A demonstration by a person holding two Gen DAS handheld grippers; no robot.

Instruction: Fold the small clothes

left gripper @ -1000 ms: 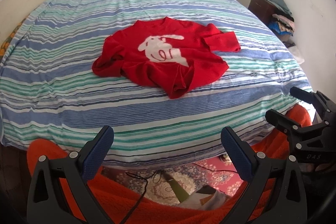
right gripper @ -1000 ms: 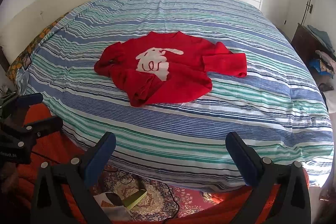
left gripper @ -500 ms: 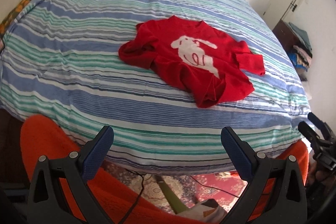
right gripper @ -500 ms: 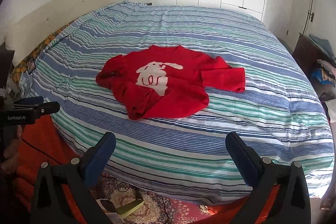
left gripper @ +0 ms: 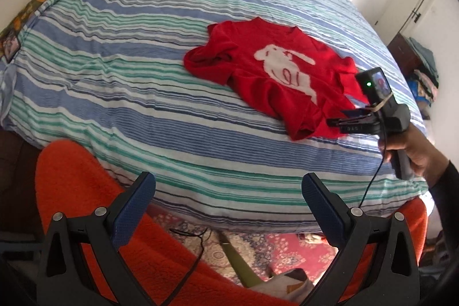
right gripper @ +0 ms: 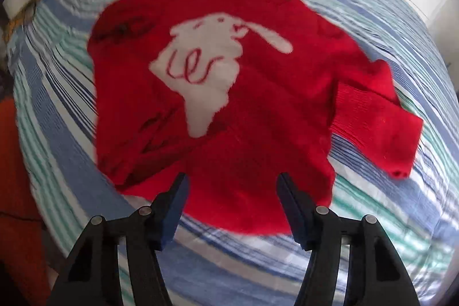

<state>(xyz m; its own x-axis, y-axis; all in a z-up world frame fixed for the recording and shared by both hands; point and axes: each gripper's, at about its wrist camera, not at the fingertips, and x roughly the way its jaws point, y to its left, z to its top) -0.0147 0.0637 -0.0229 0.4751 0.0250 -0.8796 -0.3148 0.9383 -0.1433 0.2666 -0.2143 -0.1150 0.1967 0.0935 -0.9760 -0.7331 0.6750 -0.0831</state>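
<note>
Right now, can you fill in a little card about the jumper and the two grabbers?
jumper: red, white bunny, crumpled on the striped bed
bed: blue, green and white stripes
left gripper: open, back off the bed's near edge, holding nothing
right gripper: open, close over the jumper's near hem, not gripping yet

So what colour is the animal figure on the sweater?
White animal figure with red squiggles; clearest in the right wrist view.

Both tongs (left gripper: pixel 228 204) (right gripper: pixel 231 201) agape, empty.
</note>
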